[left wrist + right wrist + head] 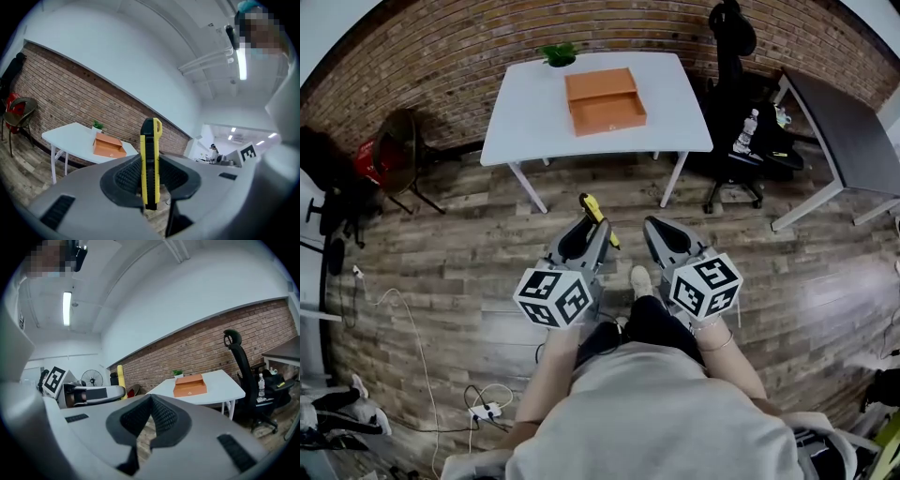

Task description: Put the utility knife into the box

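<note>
A yellow and black utility knife (595, 214) sticks forward from my left gripper (586, 227), whose jaws are shut on its handle. In the left gripper view the knife (150, 161) stands upright between the ribbed pads (126, 177). My right gripper (661, 230) hangs beside it with nothing in it, and its pads meet at the tips (150, 399). The open orange box (605, 101) sits on a white table (516, 117) some way ahead of both grippers. The box (108, 146) (190, 386) shows small in both gripper views.
A small green plant (559, 54) stands behind the box by the brick wall. A black office chair (736, 112) and a dark desk (848, 122) are to the right of the table. A fan (394, 145) stands left. Cables and a power strip (487, 410) lie on the wood floor.
</note>
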`<state>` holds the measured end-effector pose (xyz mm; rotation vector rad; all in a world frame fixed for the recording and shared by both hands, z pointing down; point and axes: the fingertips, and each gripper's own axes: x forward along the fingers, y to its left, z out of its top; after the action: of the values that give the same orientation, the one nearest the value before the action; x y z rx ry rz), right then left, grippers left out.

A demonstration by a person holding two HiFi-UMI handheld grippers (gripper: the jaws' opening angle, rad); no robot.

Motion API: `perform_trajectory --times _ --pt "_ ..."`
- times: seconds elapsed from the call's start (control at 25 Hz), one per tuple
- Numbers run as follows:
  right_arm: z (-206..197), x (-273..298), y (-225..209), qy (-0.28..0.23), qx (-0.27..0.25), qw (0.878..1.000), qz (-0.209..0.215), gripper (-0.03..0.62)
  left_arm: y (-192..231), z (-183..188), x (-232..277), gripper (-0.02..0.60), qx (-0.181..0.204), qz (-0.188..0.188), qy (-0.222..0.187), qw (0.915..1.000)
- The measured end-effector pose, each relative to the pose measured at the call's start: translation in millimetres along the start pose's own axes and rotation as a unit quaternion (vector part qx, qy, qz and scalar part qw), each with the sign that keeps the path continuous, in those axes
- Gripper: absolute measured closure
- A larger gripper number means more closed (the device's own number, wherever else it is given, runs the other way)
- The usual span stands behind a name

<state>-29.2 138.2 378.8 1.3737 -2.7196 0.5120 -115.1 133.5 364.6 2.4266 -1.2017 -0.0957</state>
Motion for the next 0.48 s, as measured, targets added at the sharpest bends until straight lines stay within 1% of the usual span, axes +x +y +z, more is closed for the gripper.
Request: perform_trajectory --times 0.24,0.48 --pt "3.6 35.4 -23.7 0.005 0.002 1.000 0.007 0.595 25.1 -0.2 24.8 0.468 -0.003 0.011 0.008 0.9999" --pt "20.1 85.6 -66.9 0.006 0.001 1.000 0.018 0.595 57.5 9.8 78.2 0.468 -0.005 0.016 0.017 0.9997"
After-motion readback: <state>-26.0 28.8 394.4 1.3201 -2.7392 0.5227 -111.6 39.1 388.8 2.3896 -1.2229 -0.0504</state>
